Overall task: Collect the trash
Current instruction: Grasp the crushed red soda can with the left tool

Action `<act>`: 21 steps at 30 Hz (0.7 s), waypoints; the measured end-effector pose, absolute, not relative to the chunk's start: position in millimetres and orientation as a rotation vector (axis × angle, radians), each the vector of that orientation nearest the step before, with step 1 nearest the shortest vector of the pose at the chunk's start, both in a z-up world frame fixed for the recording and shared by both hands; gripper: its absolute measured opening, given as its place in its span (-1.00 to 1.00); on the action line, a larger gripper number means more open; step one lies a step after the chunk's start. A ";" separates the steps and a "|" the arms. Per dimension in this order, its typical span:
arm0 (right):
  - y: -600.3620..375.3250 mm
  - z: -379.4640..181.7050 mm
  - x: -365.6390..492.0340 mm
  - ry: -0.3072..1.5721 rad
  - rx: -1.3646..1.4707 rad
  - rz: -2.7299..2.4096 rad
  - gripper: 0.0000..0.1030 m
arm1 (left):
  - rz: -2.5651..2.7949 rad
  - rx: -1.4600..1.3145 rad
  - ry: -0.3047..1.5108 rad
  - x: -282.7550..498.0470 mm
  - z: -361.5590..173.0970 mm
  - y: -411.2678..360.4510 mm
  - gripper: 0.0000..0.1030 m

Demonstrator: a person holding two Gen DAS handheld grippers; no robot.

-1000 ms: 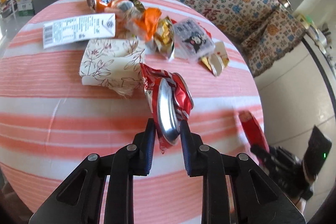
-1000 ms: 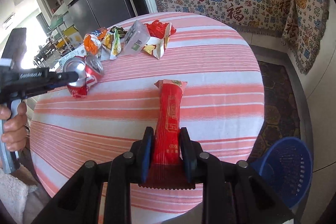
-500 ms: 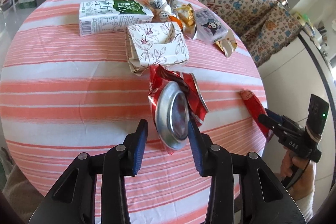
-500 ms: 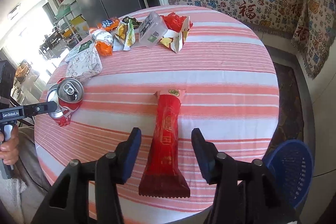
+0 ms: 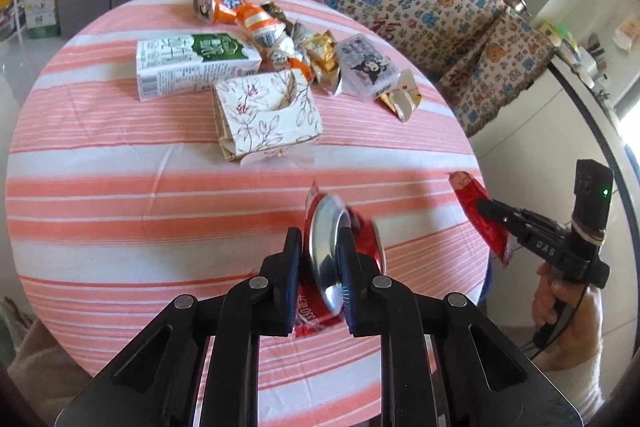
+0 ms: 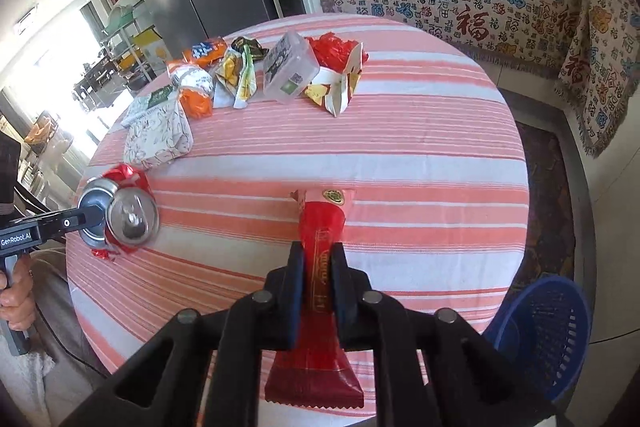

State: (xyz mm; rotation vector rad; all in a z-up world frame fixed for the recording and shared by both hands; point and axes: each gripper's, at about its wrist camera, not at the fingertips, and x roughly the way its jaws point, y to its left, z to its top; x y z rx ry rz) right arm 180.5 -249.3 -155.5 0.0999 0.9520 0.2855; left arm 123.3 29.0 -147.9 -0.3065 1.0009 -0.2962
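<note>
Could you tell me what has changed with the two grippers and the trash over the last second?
Half a second ago both grippers stood open; now the left gripper has re-closed on the crushed red can, and the right gripper has re-closed on the red wrapper. The pile of trash on the striped table and the blue basket stayed put.

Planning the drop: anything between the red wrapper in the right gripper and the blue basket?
Nothing visible. The right gripper is shut on the wrapper at the table edge; the basket sits on the floor just beyond, open path.
</note>
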 end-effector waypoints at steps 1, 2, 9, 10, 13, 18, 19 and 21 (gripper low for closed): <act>-252.0 -150.2 177.4 0.938 0.116 0.286 -0.75 | -0.296 -0.299 0.986 121.4 -141.5 27.8 -0.68; -254.9 -144.5 174.0 0.922 0.129 0.284 -0.76 | -0.300 -0.293 0.975 119.9 -135.3 26.6 -0.68; -266.0 -129.0 161.8 0.880 0.154 0.258 -0.76 | -0.285 -0.225 1.007 122.3 -142.1 17.4 -0.67; -266.5 -130.4 160.8 0.882 0.155 0.254 -0.76 | -0.284 -0.208 1.004 120.8 -146.9 17.7 -0.67; -265.3 -134.7 160.0 0.892 0.143 0.251 -0.76 | -0.266 -0.193 1.034 119.9 -160.4 23.1 -0.64; -258.1 -136.6 159.2 0.897 0.127 0.268 -0.76 | -0.281 -0.203 1.103 120.4 -182.3 27.5 -0.34; -256.8 -136.3 158.6 0.895 0.125 0.271 -0.76 | -0.290 -0.217 1.105 120.3 -183.9 28.6 -0.34; -255.2 -135.3 157.1 0.892 0.118 0.271 -0.76 | -0.312 -0.235 1.123 121.9 -186.3 30.5 -0.34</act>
